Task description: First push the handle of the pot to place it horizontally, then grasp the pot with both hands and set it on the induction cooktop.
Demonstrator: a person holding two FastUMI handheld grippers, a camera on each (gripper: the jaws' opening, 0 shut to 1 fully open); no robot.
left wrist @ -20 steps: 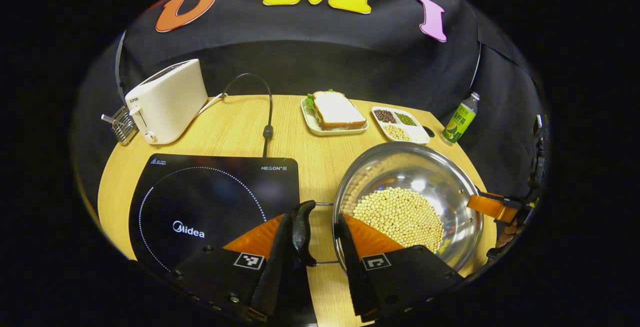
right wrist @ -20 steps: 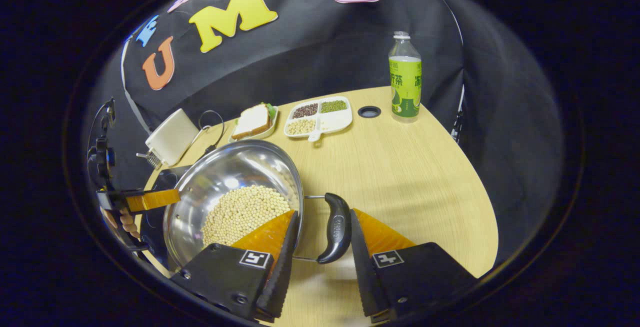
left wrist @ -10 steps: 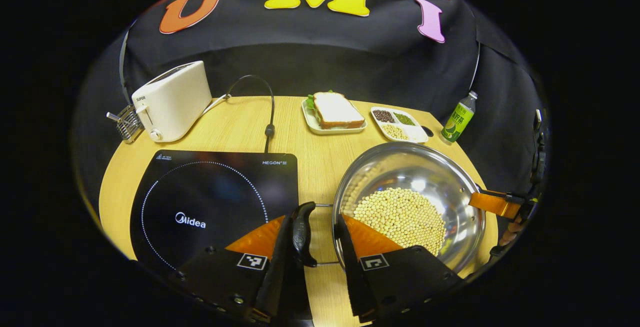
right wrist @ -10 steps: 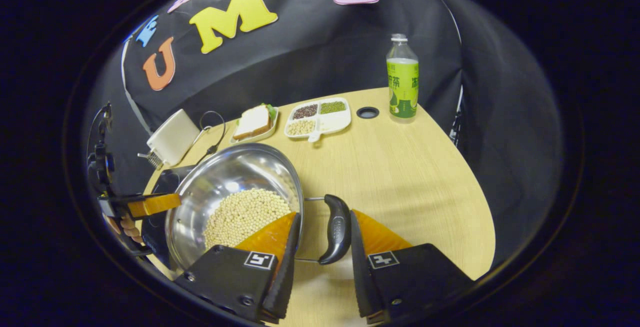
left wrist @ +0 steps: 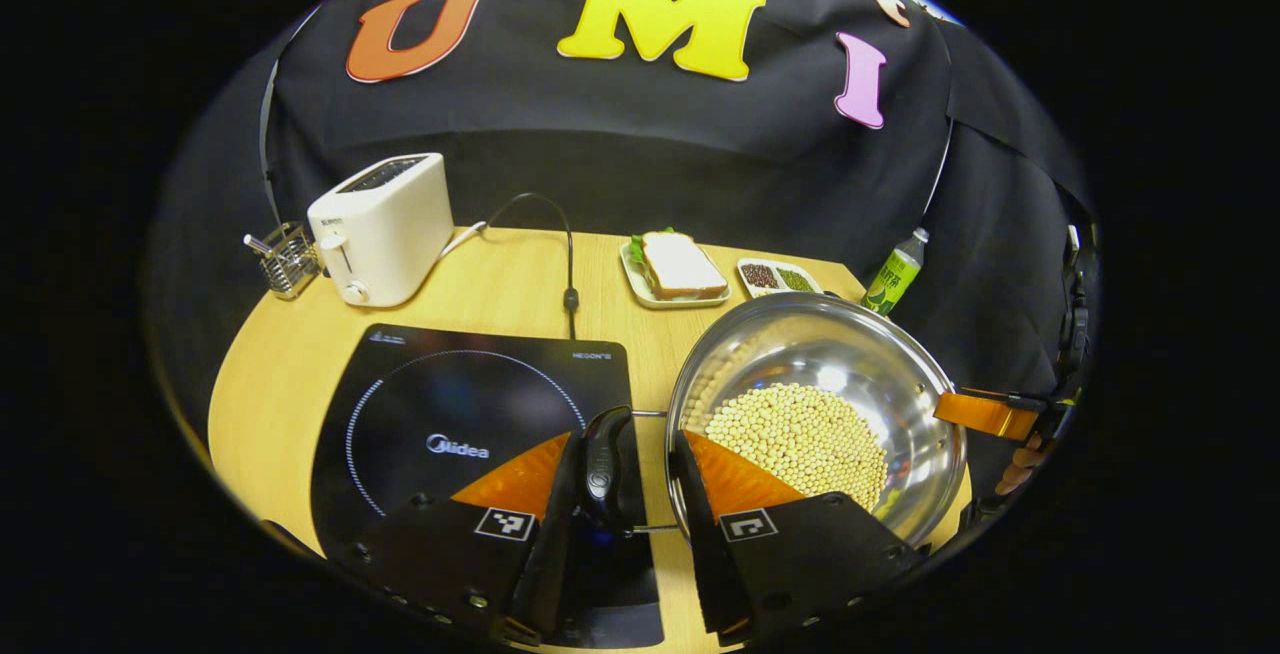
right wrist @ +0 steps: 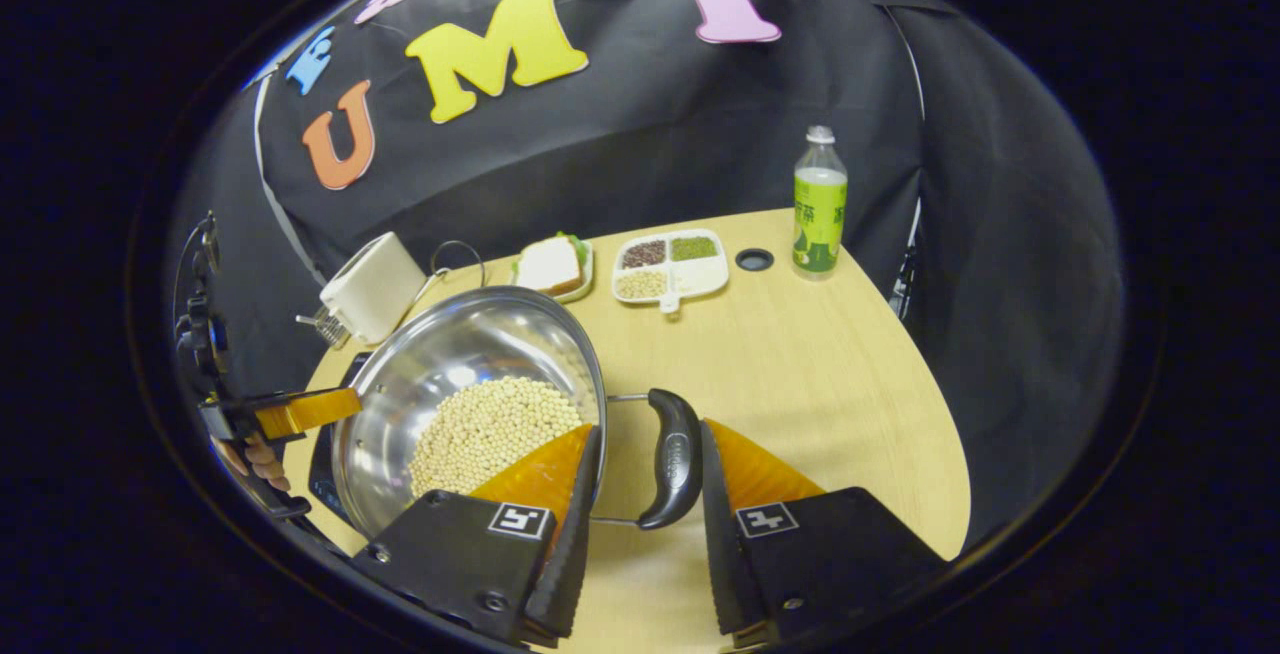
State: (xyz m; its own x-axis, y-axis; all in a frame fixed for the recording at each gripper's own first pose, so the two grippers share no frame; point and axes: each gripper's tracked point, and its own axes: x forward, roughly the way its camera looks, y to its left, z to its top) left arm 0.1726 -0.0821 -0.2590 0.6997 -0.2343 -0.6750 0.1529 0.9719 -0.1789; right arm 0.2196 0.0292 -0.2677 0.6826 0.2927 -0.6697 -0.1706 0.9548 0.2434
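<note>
My left gripper [left wrist: 622,479] and right gripper [right wrist: 640,479] each clamp a pot [left wrist: 880,374] handle; the left gripper view reveals the induction cooktop [left wrist: 440,404].

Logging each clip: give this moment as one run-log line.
stage: carrying | pot lifted, part over cooktop | left hand-held gripper on left handle | right hand-held gripper on right handle | soybeans inside

Black screwed hand-held gripper [left wrist: 628,494] bodies, square markers

A staged kitchen corner inside a recording booth: a round pale wooden table [left wrist: 500,284] carries a black glass induction cooktop [left wrist: 450,414], a cream two-slot toaster [left wrist: 385,229] and a sandwich on a plate [left wrist: 680,269], backed by black cloth.
</note>
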